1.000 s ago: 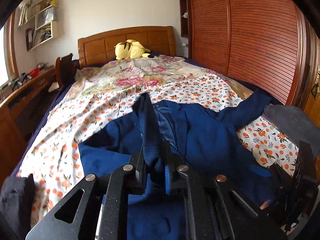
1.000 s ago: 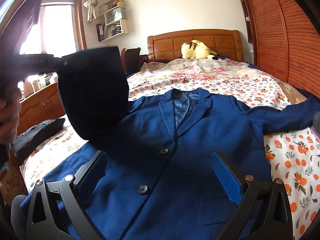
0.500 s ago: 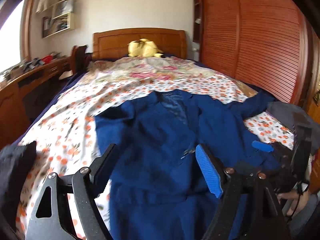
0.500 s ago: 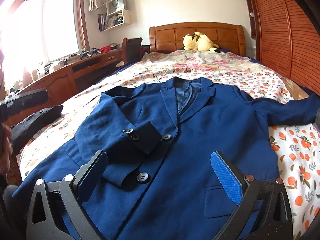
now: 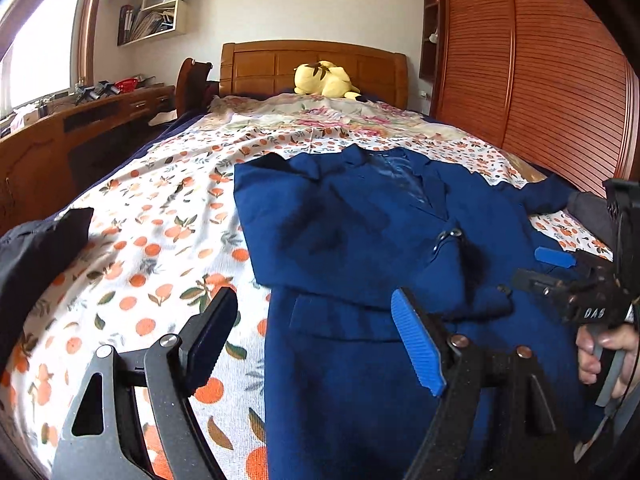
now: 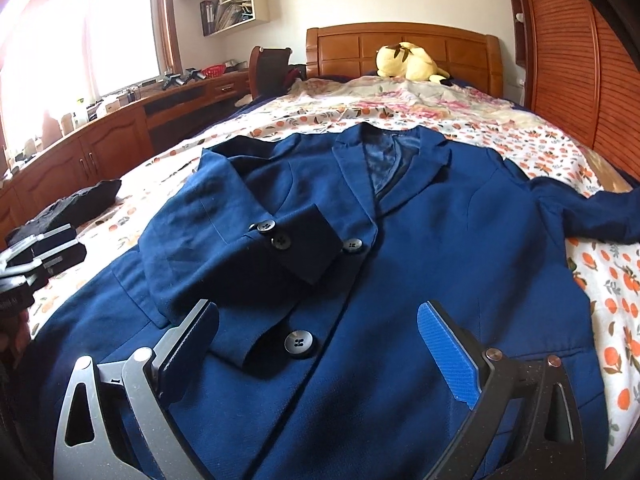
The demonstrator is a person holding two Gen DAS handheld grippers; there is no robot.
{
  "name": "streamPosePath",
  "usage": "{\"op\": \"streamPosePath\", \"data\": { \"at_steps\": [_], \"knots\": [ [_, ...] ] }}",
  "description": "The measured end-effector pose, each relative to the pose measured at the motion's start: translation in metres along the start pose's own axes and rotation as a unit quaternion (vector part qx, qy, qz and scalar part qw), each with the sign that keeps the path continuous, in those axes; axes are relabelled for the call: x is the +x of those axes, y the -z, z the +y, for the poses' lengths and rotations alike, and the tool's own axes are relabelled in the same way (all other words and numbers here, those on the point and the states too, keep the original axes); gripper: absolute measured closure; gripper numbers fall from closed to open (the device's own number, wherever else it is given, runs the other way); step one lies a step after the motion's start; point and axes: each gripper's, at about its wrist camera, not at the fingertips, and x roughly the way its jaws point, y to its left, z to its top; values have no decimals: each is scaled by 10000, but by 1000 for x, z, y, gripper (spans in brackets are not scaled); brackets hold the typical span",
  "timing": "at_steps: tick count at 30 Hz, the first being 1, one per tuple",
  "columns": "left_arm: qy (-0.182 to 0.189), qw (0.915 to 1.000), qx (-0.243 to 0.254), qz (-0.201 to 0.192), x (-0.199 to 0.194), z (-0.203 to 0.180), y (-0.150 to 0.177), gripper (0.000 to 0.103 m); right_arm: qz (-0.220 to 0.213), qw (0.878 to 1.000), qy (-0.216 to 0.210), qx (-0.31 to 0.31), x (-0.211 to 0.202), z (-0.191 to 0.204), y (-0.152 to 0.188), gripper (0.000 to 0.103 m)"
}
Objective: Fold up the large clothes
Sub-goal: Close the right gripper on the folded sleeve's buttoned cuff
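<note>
Left wrist view: our left tongs (image 5: 316, 340) stand wide and empty above the jacket (image 5: 360, 240) on the bed (image 5: 160, 220) — jaws just opened. Right wrist view: right tongs (image 6: 320, 344) wide too; one sleeve (image 6: 240, 248) folded across, the other sleeve (image 6: 592, 216) still out — most folding remains.

The left gripper (image 5: 316, 338) no longer pinches the sleeve (image 6: 240, 248); its jaws have just been opening and stand empty, lower in the frame. The sleeve now lies folded across the blazer's (image 6: 420, 264) front.
</note>
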Motion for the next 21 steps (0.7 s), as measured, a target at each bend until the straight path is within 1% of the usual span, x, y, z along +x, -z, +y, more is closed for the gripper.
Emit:
{"op": "streamPosePath", "data": {
  "at_steps": [3,7,13,14,16,21],
  "knots": [
    [-27,10000,-33,-90,3,2,9,23,-31,9999,-73,123,-4,-5,0,3],
    [-18,9996,-18,-275,-1,2,10,23,6,9996,-118,246,-4,-10,3,5],
    [1,9992,54,-400,-2,1,15,23,197,9997,-56,139,1,-3,0,13],
    [21,9992,44,-406,-2,2,16,23,244,9996,-34,103,1,-1,-1,17],
    [60,9991,23,-419,-3,3,16,23,354,9994,-10,11,2,3,-5,19],
    [96,9989,-19,-460,-5,4,16,23,605,9978,-223,-125,6,17,-17,24]
  ]
}}
